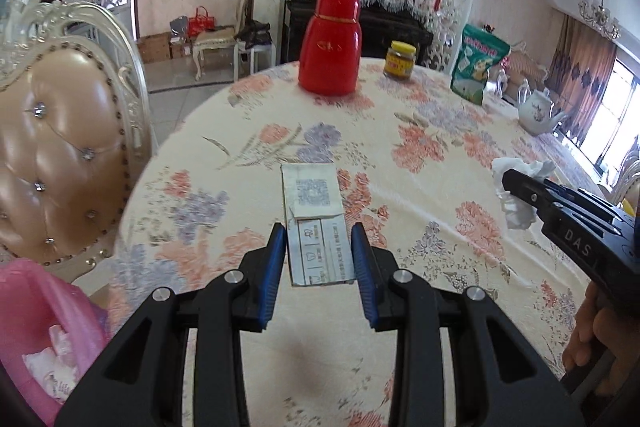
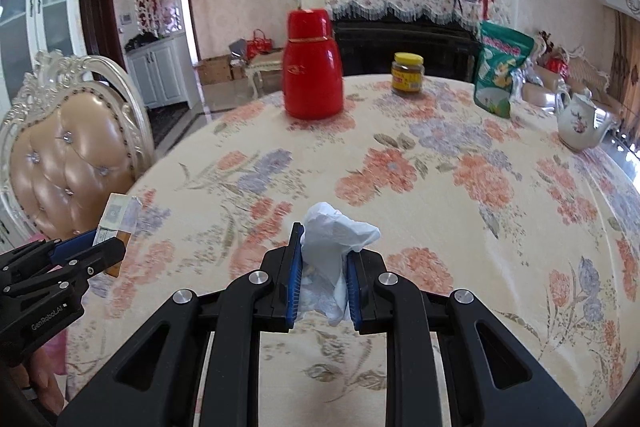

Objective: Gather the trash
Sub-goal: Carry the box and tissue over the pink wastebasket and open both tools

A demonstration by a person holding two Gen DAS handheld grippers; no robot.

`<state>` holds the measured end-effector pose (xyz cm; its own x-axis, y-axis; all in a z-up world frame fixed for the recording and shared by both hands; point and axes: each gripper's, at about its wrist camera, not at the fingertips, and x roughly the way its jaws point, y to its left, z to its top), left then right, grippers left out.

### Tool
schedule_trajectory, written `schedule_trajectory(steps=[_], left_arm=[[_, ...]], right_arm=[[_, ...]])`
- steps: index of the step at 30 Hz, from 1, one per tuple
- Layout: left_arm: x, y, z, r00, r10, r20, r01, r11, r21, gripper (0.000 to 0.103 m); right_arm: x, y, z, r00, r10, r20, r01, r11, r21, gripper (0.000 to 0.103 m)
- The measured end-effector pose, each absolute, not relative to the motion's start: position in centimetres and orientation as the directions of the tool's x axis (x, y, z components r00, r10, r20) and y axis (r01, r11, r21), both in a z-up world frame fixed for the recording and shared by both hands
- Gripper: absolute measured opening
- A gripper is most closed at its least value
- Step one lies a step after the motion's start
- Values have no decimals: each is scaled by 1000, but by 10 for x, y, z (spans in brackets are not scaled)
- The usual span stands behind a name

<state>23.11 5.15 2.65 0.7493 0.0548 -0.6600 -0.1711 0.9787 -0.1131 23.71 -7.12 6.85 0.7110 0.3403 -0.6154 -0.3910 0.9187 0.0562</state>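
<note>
A flat white cardboard box (image 1: 314, 211) with printed labels is clamped between the blue pads of my left gripper (image 1: 319, 243) and held above the flowered tablecloth (image 1: 420, 163). From the right wrist the same box (image 2: 116, 217) shows at the far left in the left gripper (image 2: 100, 247). My right gripper (image 2: 322, 267) is shut on a crumpled white tissue (image 2: 336, 231), also off the table. In the left wrist view that tissue (image 1: 516, 203) sticks out of the right gripper (image 1: 516, 183) at the right edge. A pink bag (image 1: 44, 331) with white scraps inside hangs at the lower left.
On the far side of the round table stand a red thermos (image 2: 312, 67), a yellow-lidded jar (image 2: 407, 73), a green snack bag (image 2: 500, 75) and a white teapot (image 2: 580, 123). A padded chair (image 1: 60, 147) stands at the table's left edge.
</note>
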Motion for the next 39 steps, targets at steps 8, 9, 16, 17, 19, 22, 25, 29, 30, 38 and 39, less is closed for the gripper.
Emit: schedule_trajectory(steps=[8,9,16,17,19,22,25,29,30,38,39], left_arm=[[192,71,49,774,95,-626,-209,972,-111,33],[188,72,51,776,99,-623,-213,971,-111,33],[157,91,66,793,130,-595,-247,962,-118,33],[150,95,69,796,135,-590,-252,960,-121,33],[139,101,72,801,143,-581,-261,957,-125,33],[124,110,78,806,158,-570,-276,953,-125,33],[107,121,83,810,179,-559,-298,946,-129,33],[86,135,86,812,199,-549,-322,937,-137,33],[83,137,86,812,202,-548,-326,935,-138,33],[51,164,82,806,229,-545,-366,918,-155,33],[48,167,82,805,234,-545,-372,915,-155,33]], right_arm=[[211,-49,91,727,377,-574,-445,895,26,20],[208,-47,93,723,390,-570,-455,890,32,20],[190,-38,108,733,410,-543,-475,880,23,20],[188,-38,111,732,416,-539,-479,877,26,20],[182,-35,115,731,430,-530,-492,870,28,20],[171,-27,121,730,447,-517,-512,859,20,20],[162,-20,123,722,461,-516,-530,848,15,20],[155,-14,120,696,485,-529,-549,835,44,20],[152,-13,119,697,483,-530,-548,835,40,20],[134,5,119,679,502,-536,-571,820,45,20],[132,8,119,677,504,-537,-574,818,44,20]])
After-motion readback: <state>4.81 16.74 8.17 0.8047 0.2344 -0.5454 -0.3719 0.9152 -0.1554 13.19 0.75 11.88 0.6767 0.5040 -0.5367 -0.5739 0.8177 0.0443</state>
